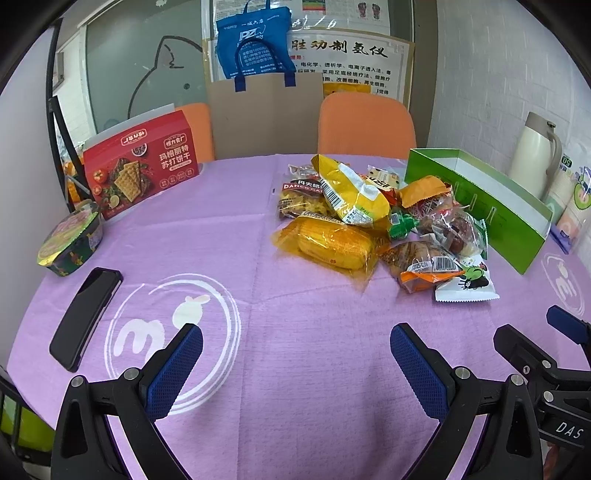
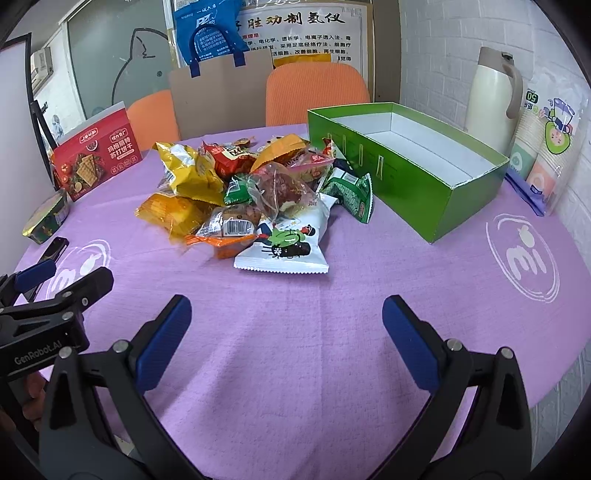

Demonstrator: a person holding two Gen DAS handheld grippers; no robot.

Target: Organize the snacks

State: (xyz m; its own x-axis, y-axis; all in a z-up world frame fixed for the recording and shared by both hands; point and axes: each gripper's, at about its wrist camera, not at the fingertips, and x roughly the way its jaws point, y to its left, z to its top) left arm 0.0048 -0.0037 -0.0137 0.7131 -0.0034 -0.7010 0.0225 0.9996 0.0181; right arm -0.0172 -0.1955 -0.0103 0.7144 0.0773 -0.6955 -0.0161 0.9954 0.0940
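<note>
both tools (image 1: 295,341) (image 2: 286,314) gape wide; green box (image 2: 406,173) runs lengthwise away, leftward.

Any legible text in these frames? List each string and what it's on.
"GenRobot.AI": left tool
"DAS": right tool
"DANCO CA", cut off: brown pack
"PZ": blue bag
"50": cup pack
"mi": tablecloth
Chinese on poster and red box; small print and barcodes too small to read.

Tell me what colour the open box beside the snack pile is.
Green outside, white inside; the open box shows best in the right wrist view.
</note>
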